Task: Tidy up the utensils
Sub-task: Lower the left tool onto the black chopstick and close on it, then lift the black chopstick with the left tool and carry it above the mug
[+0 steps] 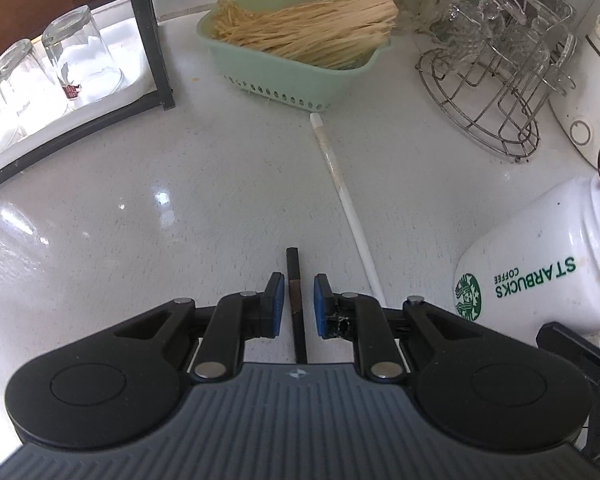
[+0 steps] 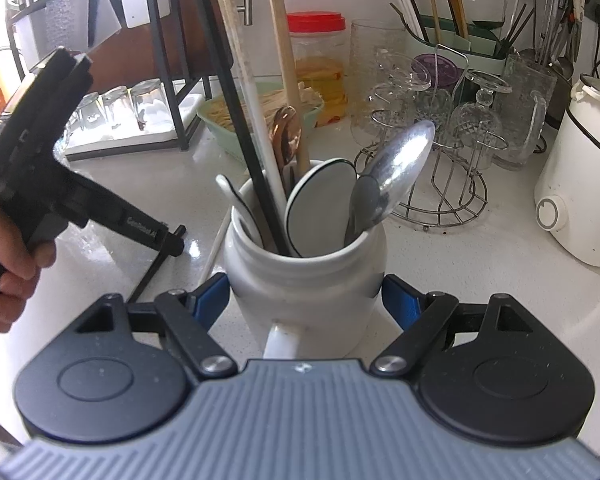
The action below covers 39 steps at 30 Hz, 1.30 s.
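Note:
My left gripper (image 1: 298, 300) points down at the white counter and stands open. A black chopstick (image 1: 292, 264) lies between its blue pads (image 1: 276, 300), with a gap on each side. A white chopstick (image 1: 341, 184) lies on the counter just to the right. My right gripper (image 2: 303, 300) is shut on a white Starbucks mug (image 2: 303, 280), its pads against both sides. The mug (image 1: 539, 264) holds a black chopstick (image 2: 236, 120), a white chopstick (image 2: 252, 92), a wooden stick (image 2: 286, 60), a metal spoon (image 2: 399, 160) and a white ceramic spoon (image 2: 319, 208). A hand (image 2: 8, 272) holds the left gripper (image 2: 168, 240).
A green basket (image 1: 339, 76) of pale straws stands behind the white chopstick. A wire rack (image 1: 491, 120) with glass cups is at the back right, upturned glasses (image 1: 80, 52) on a tray at the left. A white appliance (image 2: 579, 192) and a red-lidded jar (image 2: 315, 60) stand further back.

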Motion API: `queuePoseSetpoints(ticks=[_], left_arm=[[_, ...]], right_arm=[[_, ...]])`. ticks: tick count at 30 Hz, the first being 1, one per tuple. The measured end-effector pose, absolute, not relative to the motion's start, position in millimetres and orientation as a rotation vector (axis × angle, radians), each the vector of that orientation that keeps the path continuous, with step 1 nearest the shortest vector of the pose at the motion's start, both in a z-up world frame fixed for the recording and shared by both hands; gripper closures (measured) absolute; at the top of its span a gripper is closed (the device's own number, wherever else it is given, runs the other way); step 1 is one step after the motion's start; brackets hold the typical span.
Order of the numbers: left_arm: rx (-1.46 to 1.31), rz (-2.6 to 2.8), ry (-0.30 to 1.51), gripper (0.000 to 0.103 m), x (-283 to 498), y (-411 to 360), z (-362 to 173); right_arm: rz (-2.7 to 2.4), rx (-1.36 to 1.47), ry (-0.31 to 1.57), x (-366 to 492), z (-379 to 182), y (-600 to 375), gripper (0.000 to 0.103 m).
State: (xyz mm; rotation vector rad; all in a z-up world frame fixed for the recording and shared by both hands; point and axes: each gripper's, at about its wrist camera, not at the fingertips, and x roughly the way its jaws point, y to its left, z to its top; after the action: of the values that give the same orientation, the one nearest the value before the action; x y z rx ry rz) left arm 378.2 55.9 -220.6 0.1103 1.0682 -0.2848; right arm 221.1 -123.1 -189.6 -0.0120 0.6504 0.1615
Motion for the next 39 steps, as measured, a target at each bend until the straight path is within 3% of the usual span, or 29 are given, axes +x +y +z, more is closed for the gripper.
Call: queuePoseSetpoints(ticks=[4, 6, 15, 39], left_arm=[[0.158, -0.284, 1.056, 0.087, 382, 50, -221], [0.169, -0.271, 1.055, 0.094, 384, 49, -221], [0.143, -0.227, 1.038, 0.096, 382, 56, -210], [-0.043, -0.285, 0.762, 0.096, 281, 73, -68]], right_arm=[[0.175, -0.016, 0.650, 224, -190, -124, 0.017], [0.182, -0.018, 0.649, 226, -190, -124, 0.017], [0.209, -0.029, 0.641, 237, -189, -123, 0.017], [0.206, -0.022, 0.630, 244, -189, -119, 0.017]])
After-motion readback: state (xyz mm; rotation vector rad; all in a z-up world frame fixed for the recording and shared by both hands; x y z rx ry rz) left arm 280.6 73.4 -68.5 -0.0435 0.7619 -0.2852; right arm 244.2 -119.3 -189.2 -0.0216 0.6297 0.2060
